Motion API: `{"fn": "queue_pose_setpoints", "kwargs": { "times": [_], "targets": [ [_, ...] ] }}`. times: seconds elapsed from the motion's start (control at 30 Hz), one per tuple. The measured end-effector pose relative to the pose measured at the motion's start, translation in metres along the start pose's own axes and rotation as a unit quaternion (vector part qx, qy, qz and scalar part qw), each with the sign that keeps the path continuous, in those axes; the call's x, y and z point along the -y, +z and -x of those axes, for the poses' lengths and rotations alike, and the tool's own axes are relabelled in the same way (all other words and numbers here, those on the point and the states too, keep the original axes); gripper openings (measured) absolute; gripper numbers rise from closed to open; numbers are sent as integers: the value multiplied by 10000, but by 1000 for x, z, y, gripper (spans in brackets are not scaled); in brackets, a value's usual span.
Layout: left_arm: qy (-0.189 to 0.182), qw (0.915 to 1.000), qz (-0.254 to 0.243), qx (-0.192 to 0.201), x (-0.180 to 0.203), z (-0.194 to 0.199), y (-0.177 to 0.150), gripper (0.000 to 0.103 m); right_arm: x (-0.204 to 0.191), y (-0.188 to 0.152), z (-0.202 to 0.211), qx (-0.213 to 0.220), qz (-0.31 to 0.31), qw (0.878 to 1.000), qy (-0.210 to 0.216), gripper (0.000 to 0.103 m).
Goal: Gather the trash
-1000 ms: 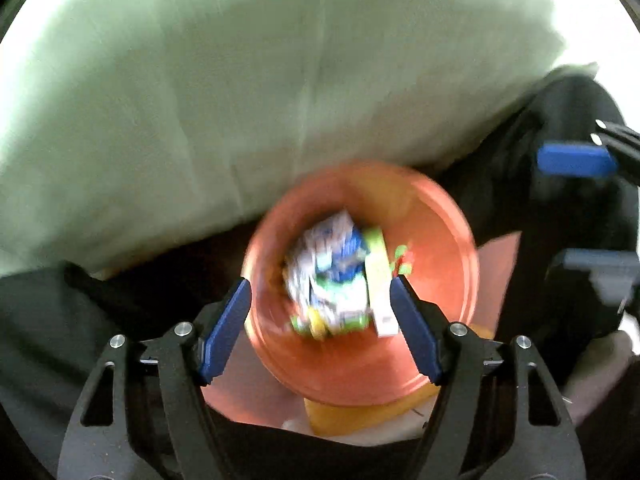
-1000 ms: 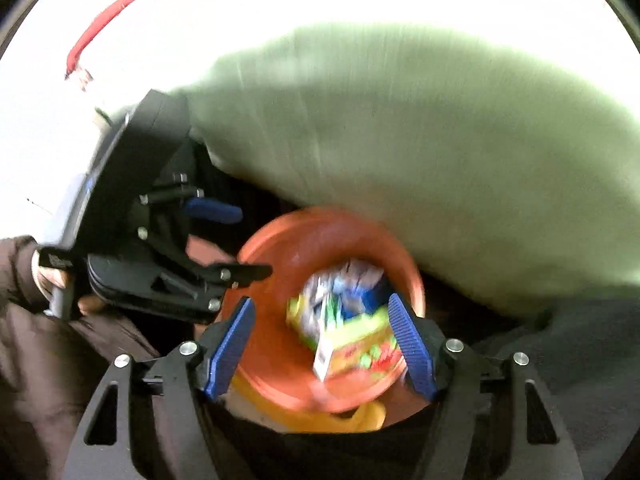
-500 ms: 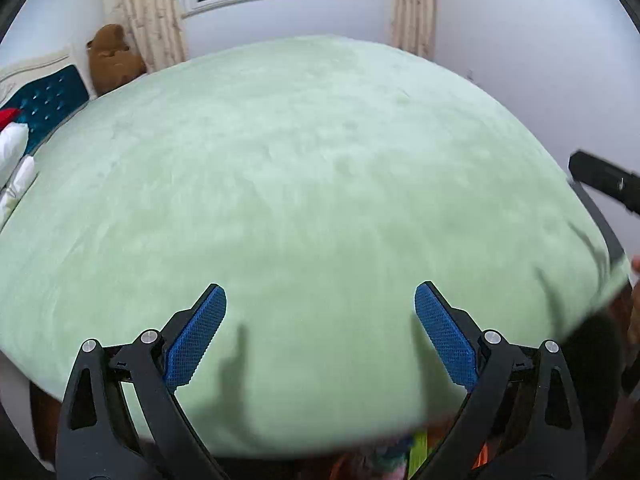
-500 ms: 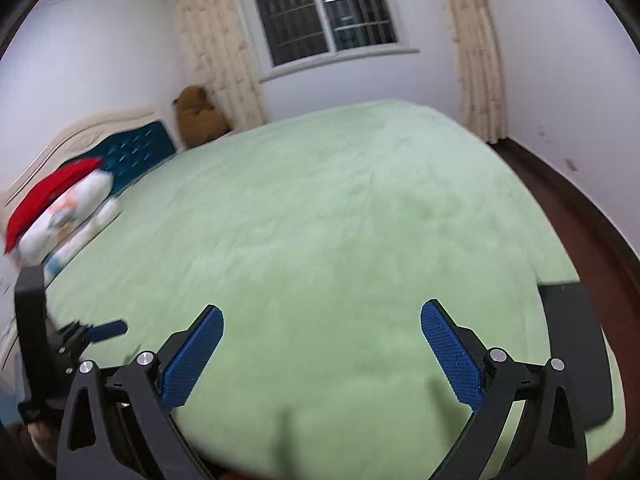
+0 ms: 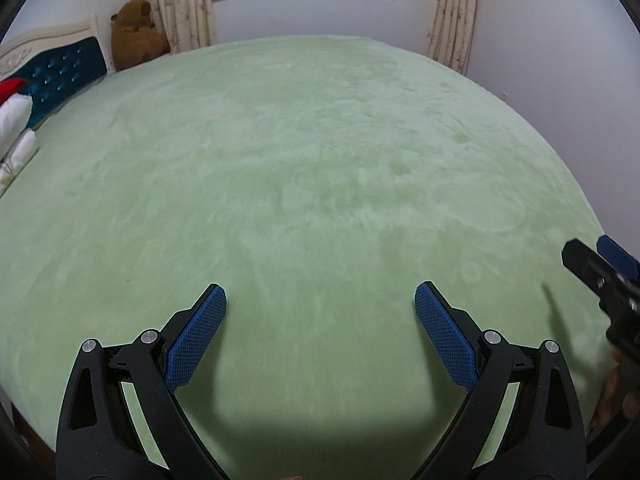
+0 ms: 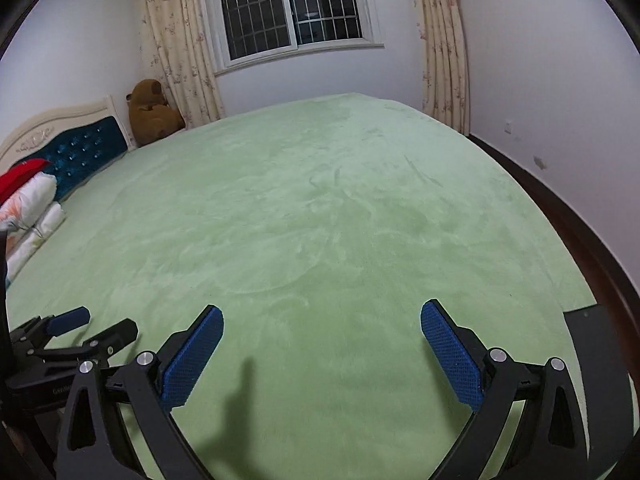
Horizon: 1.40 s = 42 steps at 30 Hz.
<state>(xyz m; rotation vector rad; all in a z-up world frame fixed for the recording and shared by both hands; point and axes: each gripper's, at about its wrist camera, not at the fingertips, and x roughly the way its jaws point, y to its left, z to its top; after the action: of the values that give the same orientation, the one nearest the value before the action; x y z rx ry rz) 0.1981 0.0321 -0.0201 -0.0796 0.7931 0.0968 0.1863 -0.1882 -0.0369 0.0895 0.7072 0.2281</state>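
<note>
Left gripper (image 5: 320, 320): the jaws stand wide apart, nothing is between the blue pads (image 5: 195, 335); it hangs above the near part of the bed and points down at a slant.
Right gripper (image 6: 322, 336): also spread wide, with nothing between its blue pads (image 6: 192, 362) — only the green cover shows in the gap.
Bed cover (image 5: 312, 184): pale green, plush, with faint brush marks; it fills most of both views and lies bare.
Trash: I cannot see any piece of trash on the cover, and no bin shows in either view, so where the trash is cannot be told.
Headboard (image 6: 86, 148): cream frame with dark teal tufted padding, at the far left of the bed.
Pillows (image 6: 28, 208): white ones stacked beside the headboard, with a red piece (image 6: 20, 178) on top.
Teddy bear (image 6: 154, 114): brown, sitting in the corner beside the headboard, just against the curtain.
Window (image 6: 288, 4): barred, dark outside, a ceiling lamp is reflected in the glass; floral cream curtains (image 6: 442, 40) hang at both sides.
Neighbour gripper: each camera catches the other tool at its edge — the right one at the right margin of the left view, the left one at the lower left of the right view.
Dark flat object (image 6: 596, 360): lies at the near right corner of the bed; what it is I cannot tell.
</note>
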Motion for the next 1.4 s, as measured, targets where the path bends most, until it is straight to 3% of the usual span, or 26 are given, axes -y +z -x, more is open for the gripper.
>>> {"fn": "queue_pose_setpoints", "kwargs": {
  "times": [0.27, 1.4],
  "targets": [
    [66, 10000, 0, 6, 0, -7, -1, 93, -3, -4, -13, -206, 33, 9998, -74, 97],
    [1, 9997, 79, 211, -5, -4, -1, 93, -3, -7, -16, -184, 27, 9998, -120, 97]
  ]
}}
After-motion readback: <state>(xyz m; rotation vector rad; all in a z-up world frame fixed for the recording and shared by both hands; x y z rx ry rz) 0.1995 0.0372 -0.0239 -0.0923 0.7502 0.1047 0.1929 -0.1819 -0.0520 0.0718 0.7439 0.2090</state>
